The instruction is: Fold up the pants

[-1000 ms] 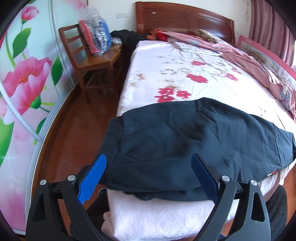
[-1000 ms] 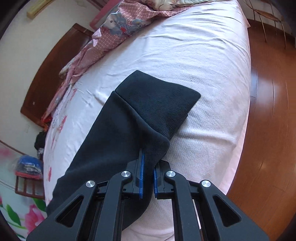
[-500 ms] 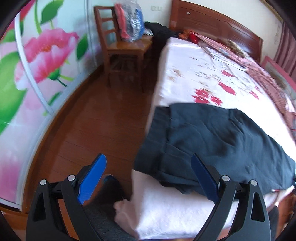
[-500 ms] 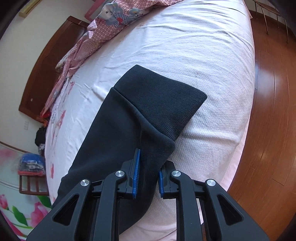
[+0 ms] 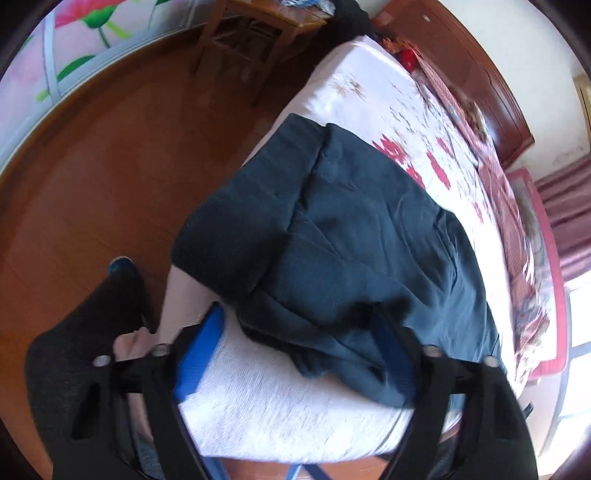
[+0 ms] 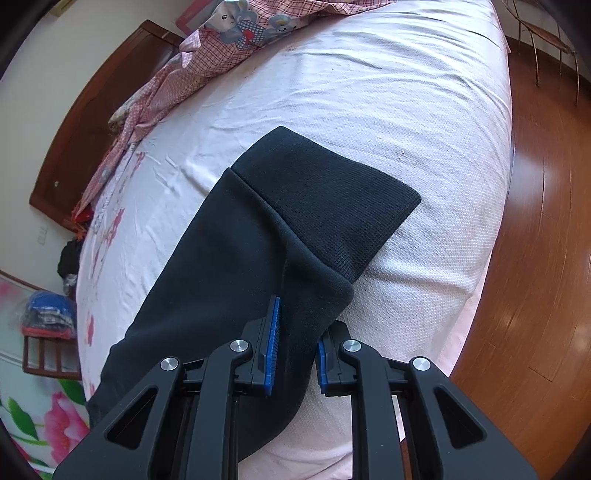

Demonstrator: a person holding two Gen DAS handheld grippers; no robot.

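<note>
Dark navy pants (image 5: 351, 236) lie across the foot of the bed (image 5: 288, 406), waistband end hanging over the left corner. My left gripper (image 5: 295, 343) is open, its jaws straddling the crumpled near edge of the waist end. In the right wrist view the pant leg (image 6: 229, 266) ends in a ribbed cuff (image 6: 332, 199) lying flat on the sheet. My right gripper (image 6: 295, 347) stands partly open around the cuff's near fold, with cloth still between the blue pads (image 6: 271, 347).
A wooden chair (image 5: 255, 33) stands on the wood floor (image 5: 92, 177) left of the bed. A pink plaid quilt (image 6: 207, 62) lies toward the headboard (image 6: 85, 122). The person's dark-clad leg (image 5: 92, 332) stands at the bed's left corner.
My left gripper swung down and toward the bed's corner, now over the waist end. My right gripper's jaws have opened from shut on the cuff fold.
</note>
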